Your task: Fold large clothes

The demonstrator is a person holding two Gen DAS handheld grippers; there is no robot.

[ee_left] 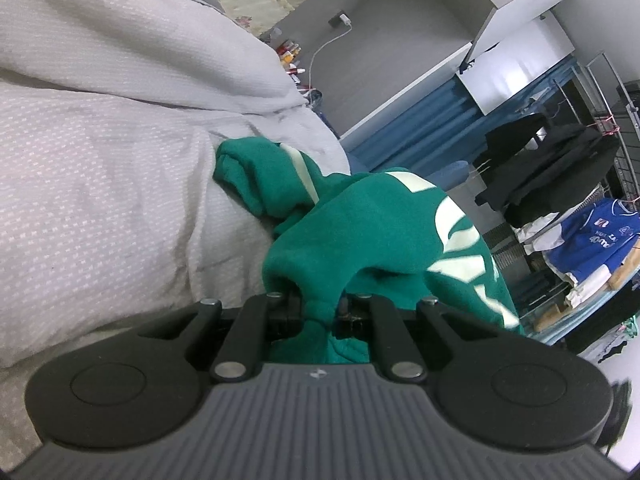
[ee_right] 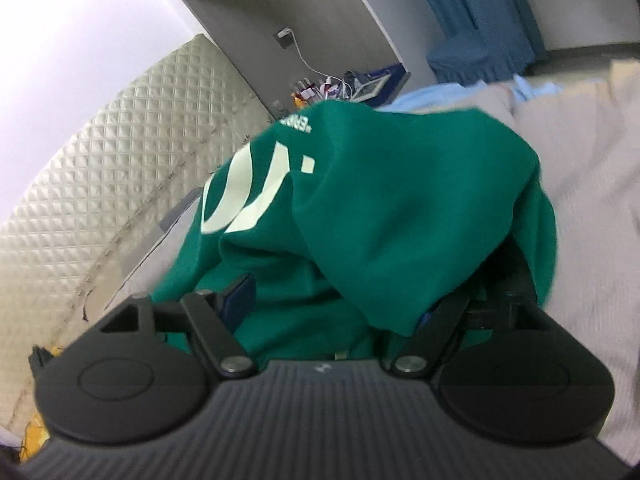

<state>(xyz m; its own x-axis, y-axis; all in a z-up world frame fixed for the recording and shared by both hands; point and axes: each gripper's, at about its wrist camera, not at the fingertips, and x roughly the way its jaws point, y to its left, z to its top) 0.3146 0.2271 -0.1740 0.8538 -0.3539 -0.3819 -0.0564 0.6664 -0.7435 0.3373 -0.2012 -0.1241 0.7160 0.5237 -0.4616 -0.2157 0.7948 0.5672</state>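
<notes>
A green sweatshirt [ee_left: 360, 232] with pale lettering lies bunched on the white bed cover [ee_left: 100, 160]. My left gripper [ee_left: 320, 308] is shut on a pinched fold of it, and a sleeve trails off to the left. In the right wrist view the same sweatshirt [ee_right: 400, 200] is heaped in front of and over my right gripper [ee_right: 360, 300]. Its jaws stand wide apart; the blue left pad [ee_right: 240, 300] shows, while cloth drapes over and hides the right finger. Loose fabric lies between the jaws without being pinched.
A quilted headboard [ee_right: 100, 160] rises at the left, with a cluttered bedside shelf [ee_right: 320, 88] and a charger cable behind the sweatshirt. A rack of dark clothes [ee_left: 560, 168] and a blue jersey [ee_left: 592, 236] stand beyond the bed. Blue curtains [ee_right: 480, 12] hang at the back.
</notes>
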